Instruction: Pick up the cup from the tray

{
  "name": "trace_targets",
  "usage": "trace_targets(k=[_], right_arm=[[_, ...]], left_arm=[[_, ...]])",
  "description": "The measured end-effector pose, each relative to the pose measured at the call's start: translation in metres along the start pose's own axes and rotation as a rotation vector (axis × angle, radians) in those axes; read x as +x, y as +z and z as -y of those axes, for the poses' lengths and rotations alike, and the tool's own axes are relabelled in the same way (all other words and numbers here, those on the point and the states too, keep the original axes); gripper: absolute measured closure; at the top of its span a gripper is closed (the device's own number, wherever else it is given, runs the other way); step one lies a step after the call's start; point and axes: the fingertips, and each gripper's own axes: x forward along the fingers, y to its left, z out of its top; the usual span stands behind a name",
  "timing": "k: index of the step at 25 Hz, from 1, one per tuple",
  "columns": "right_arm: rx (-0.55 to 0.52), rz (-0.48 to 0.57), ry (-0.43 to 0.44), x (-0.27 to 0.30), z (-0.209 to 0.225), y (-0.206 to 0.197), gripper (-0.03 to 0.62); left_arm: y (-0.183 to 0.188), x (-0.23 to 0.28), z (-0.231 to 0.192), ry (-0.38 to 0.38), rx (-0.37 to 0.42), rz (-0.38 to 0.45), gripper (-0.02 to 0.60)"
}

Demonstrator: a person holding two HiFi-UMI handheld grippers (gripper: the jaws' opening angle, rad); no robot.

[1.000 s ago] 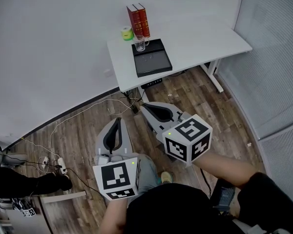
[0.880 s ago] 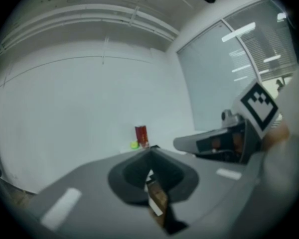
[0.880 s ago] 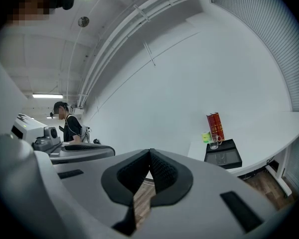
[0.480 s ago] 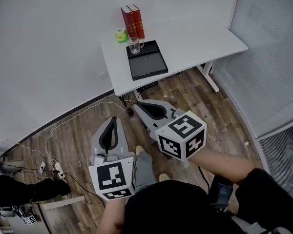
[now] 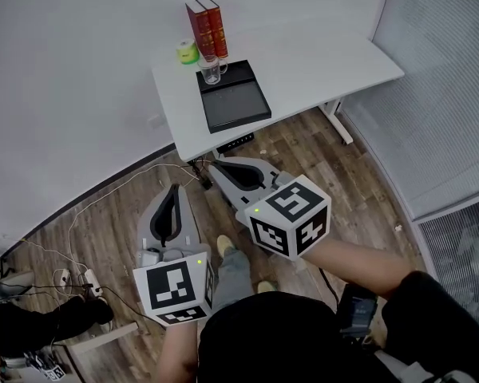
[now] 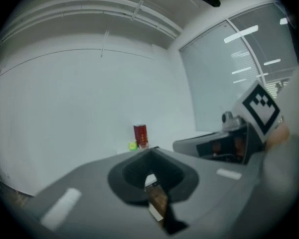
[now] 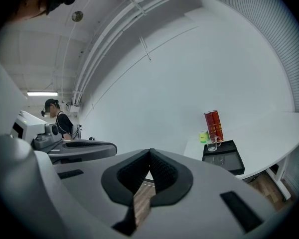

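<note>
at the far left corner of the black tray (image 5: 235,102), on the white desk (image 5: 319,70), stands the clear cup (image 5: 211,69), just in front of two red books (image 5: 205,24). well short of the tray, over the wood floor (image 5: 128,214), the left claw (image 5: 174,190) and right claw (image 5: 213,166) are both clenched on nothing.

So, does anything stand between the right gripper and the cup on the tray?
Nothing visible does. Between the right gripper and the cup lie only floor and the table's near edge. The cup stands at the tray's far end, with books behind it and a green roll nearby.
</note>
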Motion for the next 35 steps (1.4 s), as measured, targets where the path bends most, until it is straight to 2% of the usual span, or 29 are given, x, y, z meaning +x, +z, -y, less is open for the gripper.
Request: trace_targets(k=[23, 35], right_arm=[[0.007, -0.031, -0.038, 0.099, 0.048, 0.026, 0.579], [-0.008, -0.054, -0.071, 0.141, 0.062, 0.031, 0.579]], left_arm=[[0.012, 0.092, -0.07, -0.027, -0.024, -0.009, 0.58], [0.014, 0.13, -0.099, -0.079, -0.039, 0.014, 0.58]])
